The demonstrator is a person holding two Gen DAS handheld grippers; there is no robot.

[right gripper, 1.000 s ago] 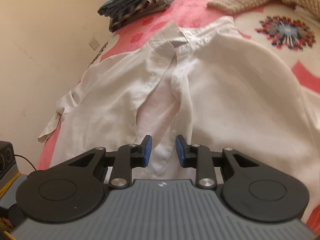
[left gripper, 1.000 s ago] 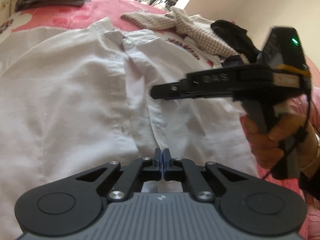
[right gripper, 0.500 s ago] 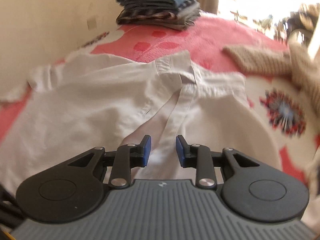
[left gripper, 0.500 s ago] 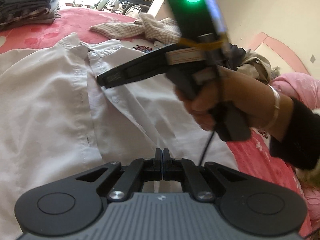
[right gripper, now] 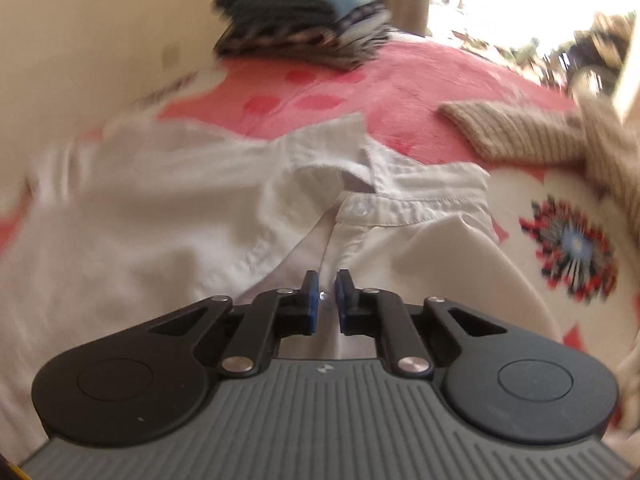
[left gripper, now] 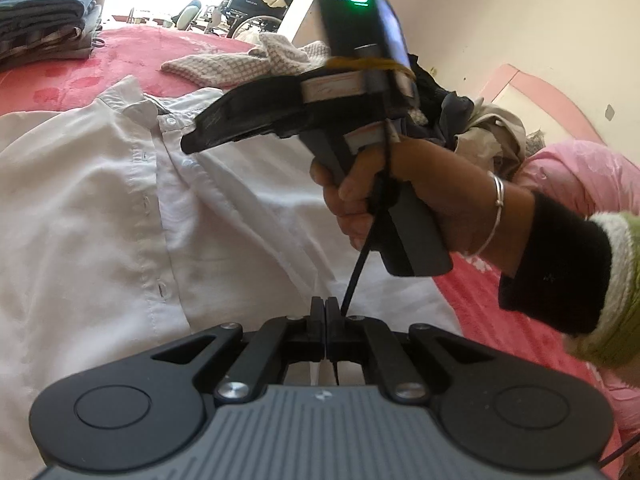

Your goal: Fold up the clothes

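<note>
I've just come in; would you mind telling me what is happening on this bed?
A person is working with a handheld gripper in each hand on a white shirt spread front-up on the bed. The left gripper is shut low over its placket. The right gripper, slightly open, is near the collar. No fold is made yet.
</note>
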